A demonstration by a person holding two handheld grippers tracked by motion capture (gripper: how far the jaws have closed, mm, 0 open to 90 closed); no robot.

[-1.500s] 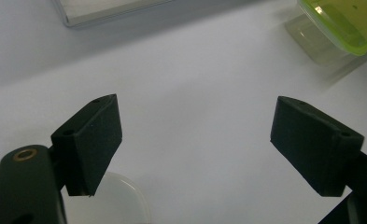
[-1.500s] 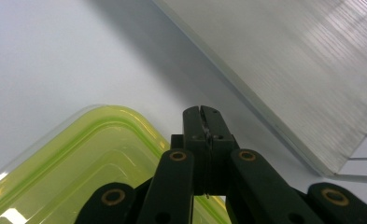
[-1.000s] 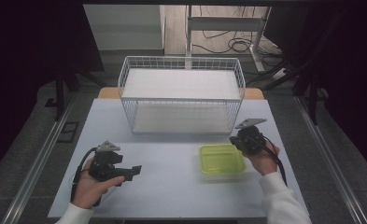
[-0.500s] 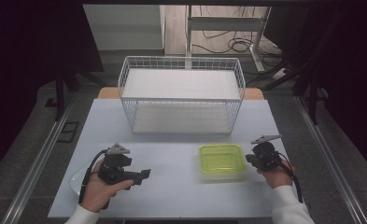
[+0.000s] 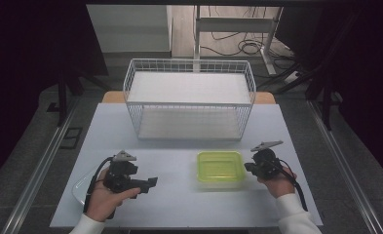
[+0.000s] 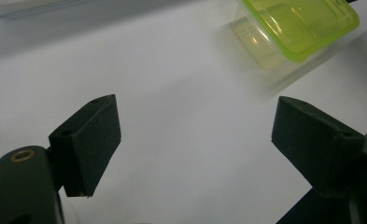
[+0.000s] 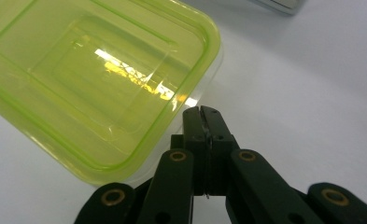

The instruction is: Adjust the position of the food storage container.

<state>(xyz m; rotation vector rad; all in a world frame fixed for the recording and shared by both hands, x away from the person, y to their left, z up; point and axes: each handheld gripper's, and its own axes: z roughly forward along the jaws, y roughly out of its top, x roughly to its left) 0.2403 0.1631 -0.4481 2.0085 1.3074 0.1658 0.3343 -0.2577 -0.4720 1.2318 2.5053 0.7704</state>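
High view: a white table [image 5: 179, 200] carries a wire basket [image 5: 189, 100] at its far edge; the lidded green container [image 5: 220, 167] sits in front of that basket, with bare surface to its left. Left gripper view: left tongs [image 6: 195, 144] stand apart over bare table. Right gripper view: right tongs [image 7: 203, 114] are together at the container's rim.

sleeves: white cuffs on both my arms | left gripper [image 5: 152, 182]: black body, grey three-cornered plate on top, black cable looping off it | right gripper [image 5: 247, 167]: same black build, grey plate, black cable | jaws: matte black blocks, small holes in them | links: black bars with brass-ringed pivots
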